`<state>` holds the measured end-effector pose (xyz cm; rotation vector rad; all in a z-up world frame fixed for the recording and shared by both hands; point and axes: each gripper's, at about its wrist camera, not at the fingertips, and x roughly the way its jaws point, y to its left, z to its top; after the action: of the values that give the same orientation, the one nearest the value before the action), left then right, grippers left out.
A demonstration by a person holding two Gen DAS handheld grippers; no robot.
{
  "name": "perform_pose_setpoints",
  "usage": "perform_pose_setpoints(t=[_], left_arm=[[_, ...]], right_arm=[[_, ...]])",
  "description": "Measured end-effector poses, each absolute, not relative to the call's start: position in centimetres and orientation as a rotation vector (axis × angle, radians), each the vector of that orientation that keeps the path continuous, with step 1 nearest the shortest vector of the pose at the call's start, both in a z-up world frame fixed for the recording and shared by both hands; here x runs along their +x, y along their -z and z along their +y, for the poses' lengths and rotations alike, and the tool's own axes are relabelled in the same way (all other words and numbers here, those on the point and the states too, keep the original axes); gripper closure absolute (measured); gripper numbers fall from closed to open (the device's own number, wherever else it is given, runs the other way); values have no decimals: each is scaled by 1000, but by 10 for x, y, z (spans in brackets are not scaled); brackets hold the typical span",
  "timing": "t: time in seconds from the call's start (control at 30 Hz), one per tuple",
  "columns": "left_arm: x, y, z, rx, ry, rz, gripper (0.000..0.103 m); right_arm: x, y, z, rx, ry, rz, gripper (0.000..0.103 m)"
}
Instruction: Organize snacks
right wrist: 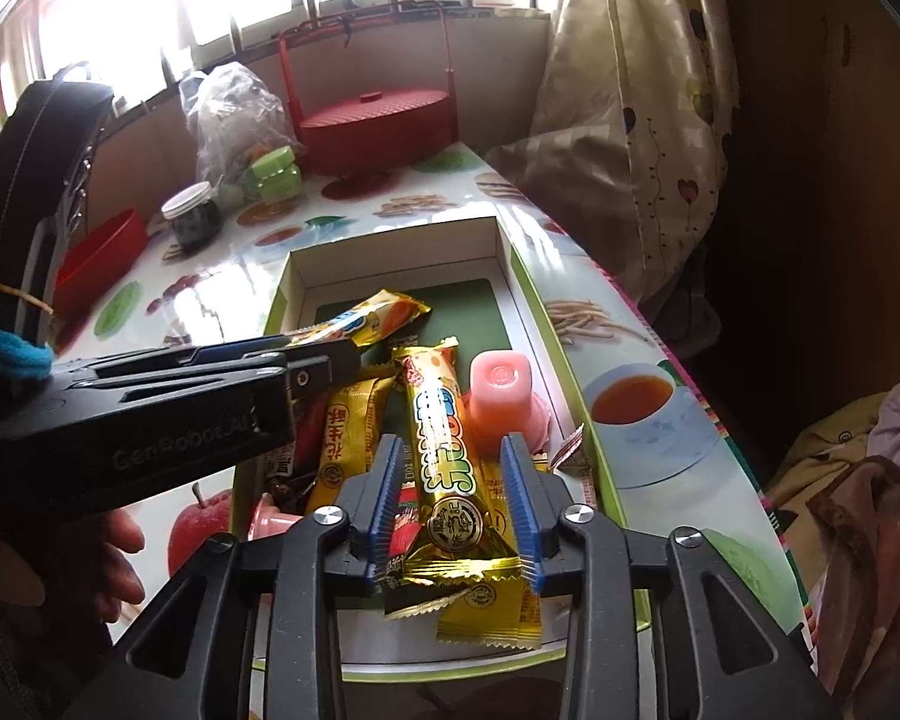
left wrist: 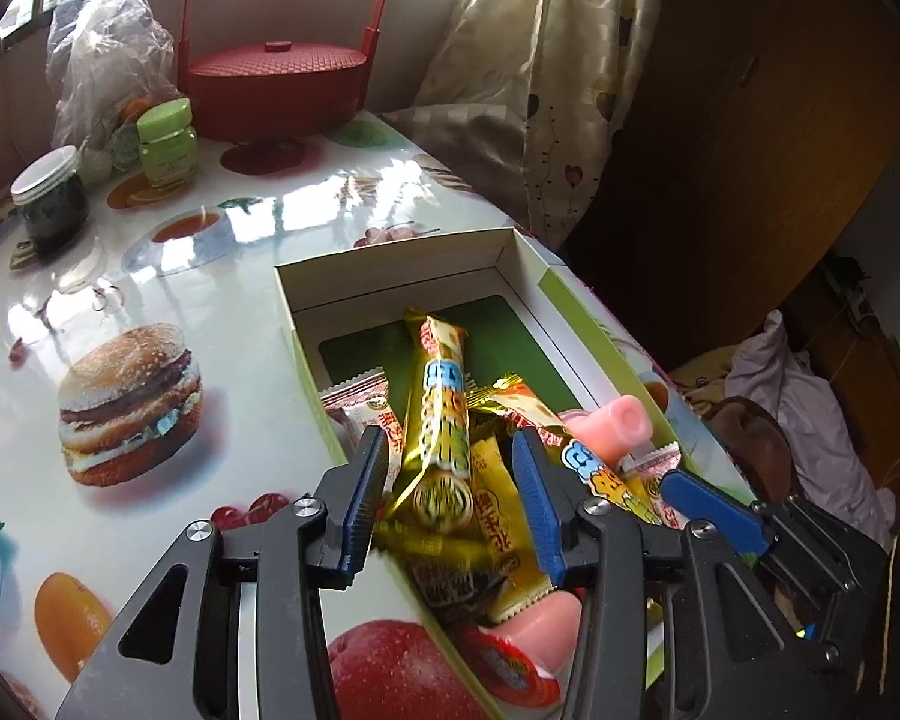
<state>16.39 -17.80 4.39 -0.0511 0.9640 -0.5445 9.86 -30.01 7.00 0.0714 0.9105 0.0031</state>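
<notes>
Snack bar, lengthwise in box

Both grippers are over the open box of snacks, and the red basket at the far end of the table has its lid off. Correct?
Not quite: the red basket has its lid on, as the left wrist view shows. The left gripper and right gripper are indeed over the open box.
</notes>
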Motion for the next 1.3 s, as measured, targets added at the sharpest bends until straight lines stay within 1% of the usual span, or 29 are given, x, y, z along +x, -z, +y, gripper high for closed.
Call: perform_pose_setpoints(t=[0.17, 0.43, 0.83, 1.3], left_arm=[[153, -54, -172, -50, 537, 933, 58], [125, -68, -154, -43, 534, 883, 58], [75, -57, -131, 14, 503, 883, 57], [34, -34, -120, 66, 485, 921, 57]], right_arm=[[93, -75, -297, 58, 0, 897, 61], [76, -84, -291, 37, 12, 867, 55], [40, -96, -288, 28, 46, 833, 51], [1, -83, -285, 38, 49, 861, 48]])
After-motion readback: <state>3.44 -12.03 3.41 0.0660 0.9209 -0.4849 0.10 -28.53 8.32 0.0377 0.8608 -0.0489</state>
